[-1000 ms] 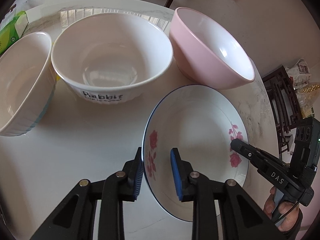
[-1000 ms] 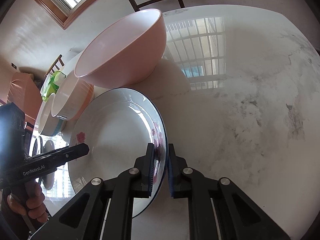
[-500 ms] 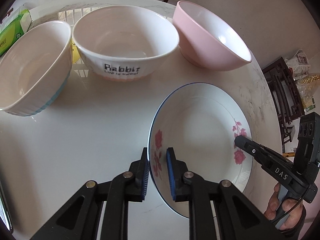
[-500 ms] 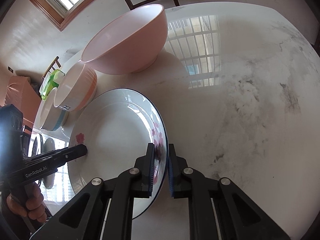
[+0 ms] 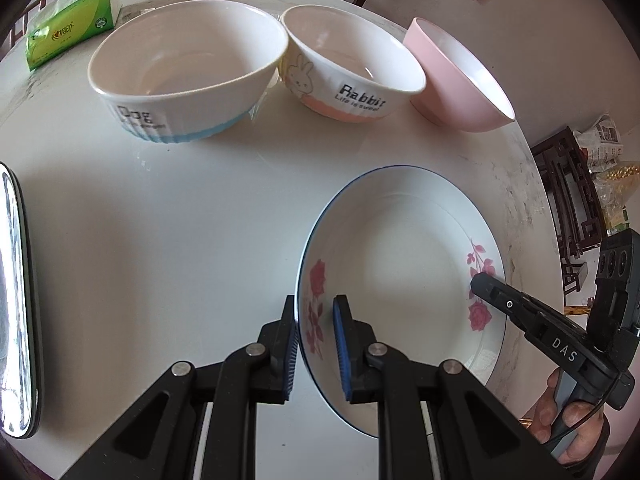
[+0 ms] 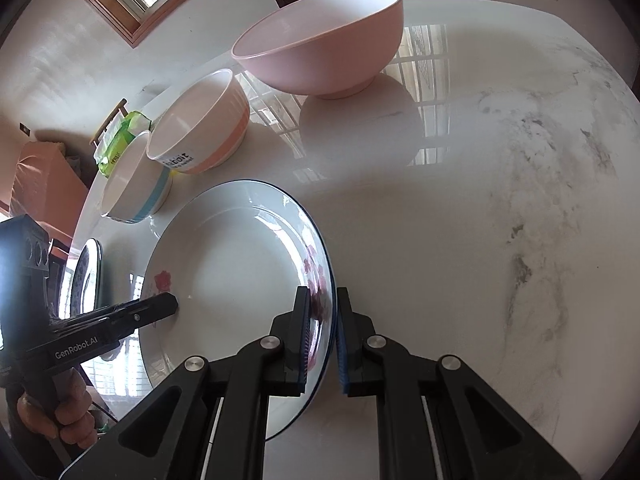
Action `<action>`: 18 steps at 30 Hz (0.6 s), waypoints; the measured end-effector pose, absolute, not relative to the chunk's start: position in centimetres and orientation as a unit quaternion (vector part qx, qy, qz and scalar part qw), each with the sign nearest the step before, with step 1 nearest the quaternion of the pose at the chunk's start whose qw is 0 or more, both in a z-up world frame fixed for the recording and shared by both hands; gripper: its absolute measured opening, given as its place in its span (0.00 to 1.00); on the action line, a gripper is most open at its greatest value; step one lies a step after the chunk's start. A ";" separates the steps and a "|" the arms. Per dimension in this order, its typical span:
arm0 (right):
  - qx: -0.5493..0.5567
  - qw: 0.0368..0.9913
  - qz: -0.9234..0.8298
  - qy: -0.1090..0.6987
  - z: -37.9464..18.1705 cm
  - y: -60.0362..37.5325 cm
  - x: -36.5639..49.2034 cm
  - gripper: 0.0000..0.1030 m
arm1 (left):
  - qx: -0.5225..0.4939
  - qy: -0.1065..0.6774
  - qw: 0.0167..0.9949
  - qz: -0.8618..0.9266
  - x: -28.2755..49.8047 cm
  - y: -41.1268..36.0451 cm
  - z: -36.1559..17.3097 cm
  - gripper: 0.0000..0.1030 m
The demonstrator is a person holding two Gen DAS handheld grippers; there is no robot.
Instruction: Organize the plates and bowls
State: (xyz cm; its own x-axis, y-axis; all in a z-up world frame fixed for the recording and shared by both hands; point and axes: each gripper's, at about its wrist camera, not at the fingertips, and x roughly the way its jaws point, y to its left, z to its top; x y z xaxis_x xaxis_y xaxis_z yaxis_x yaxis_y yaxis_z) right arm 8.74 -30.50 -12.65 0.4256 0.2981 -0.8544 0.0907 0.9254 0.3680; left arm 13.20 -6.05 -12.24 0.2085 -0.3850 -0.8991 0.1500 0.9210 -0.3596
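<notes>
Both grippers pinch opposite rims of the rose plate (image 5: 404,280), lifted w/ a tilt over the table (image 5: 160,240): left gripper (image 5: 316,344) and right gripper (image 6: 323,344) closed on it. Glazed rim could slip if the hands diverge.

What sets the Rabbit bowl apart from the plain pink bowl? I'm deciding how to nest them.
The Rabbit bowl is white with black lettering, a bunny drawing and a salmon base band; the pink bowl is unmarked pink outside. In the right wrist view the pink bowl looks wider. Both stand upright and empty on the table, white inside.
</notes>
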 end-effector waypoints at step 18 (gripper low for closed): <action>0.154 0.832 0.121 0.520 -9.3 -20.5 9.8 0.12 | -0.121 0.567 0.806 -0.121 12.8 3.0 -8.7 0.16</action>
